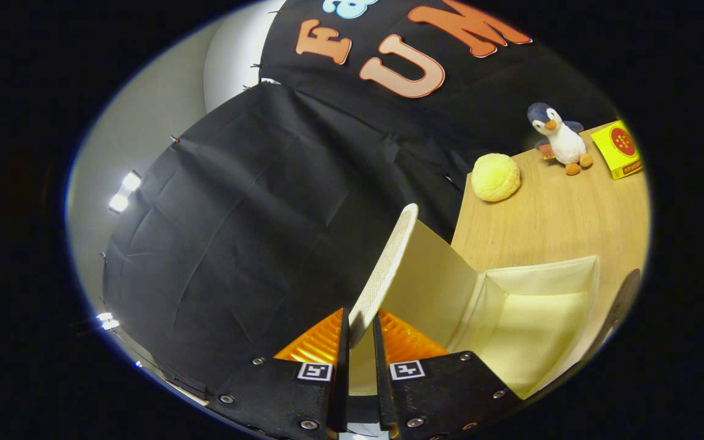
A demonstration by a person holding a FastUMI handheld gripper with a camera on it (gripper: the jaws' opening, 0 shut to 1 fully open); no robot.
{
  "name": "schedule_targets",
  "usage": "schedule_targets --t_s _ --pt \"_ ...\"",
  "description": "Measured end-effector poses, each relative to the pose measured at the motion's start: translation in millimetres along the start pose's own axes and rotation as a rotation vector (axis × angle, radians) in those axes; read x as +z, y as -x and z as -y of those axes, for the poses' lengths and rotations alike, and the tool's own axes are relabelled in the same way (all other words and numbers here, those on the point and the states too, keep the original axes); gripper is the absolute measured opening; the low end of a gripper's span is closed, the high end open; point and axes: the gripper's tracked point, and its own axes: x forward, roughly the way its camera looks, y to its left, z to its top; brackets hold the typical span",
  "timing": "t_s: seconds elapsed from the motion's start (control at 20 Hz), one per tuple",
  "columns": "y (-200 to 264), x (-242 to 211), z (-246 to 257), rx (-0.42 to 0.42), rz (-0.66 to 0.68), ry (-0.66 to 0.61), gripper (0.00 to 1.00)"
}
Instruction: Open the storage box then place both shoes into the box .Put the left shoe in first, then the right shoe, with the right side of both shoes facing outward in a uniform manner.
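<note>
My gripper [360, 333] is shut on the edge of the storage box's lid [385, 269], a cream fabric flap that stands raised and runs up and away from between the orange fingers [315, 345]. To the right of the lid the cream storage box [541, 269] lies open, and its pale inside shows nothing in it. The box sits on a light wooden table [560, 220]. A dark curved thing [624, 299] pokes in just past the box's right wall; I cannot tell what it is.
Beyond the box on the table are a yellow round plush [496, 177], a penguin toy [560, 139] and a yellow carton [618, 148]. The black cloth wall [254, 232] hangs close on the left, past the table's left edge.
</note>
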Motion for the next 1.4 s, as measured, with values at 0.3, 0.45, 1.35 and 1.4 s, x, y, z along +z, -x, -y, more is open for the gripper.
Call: schedule_targets --t_s 0.3,0.45,1.35,1.4 --pt "-75.1 -38.6 -21.0 -0.08 -0.09 0.012 0.21" --pt "-88.6 -51.0 -17.6 -0.127 -0.129 0.055 0.49" --pt "140.4 -5.9 204.0 -0.678 0.083 0.41 0.81" --pt "155.4 -15.6 227.2 -0.719 0.065 0.396 0.81"
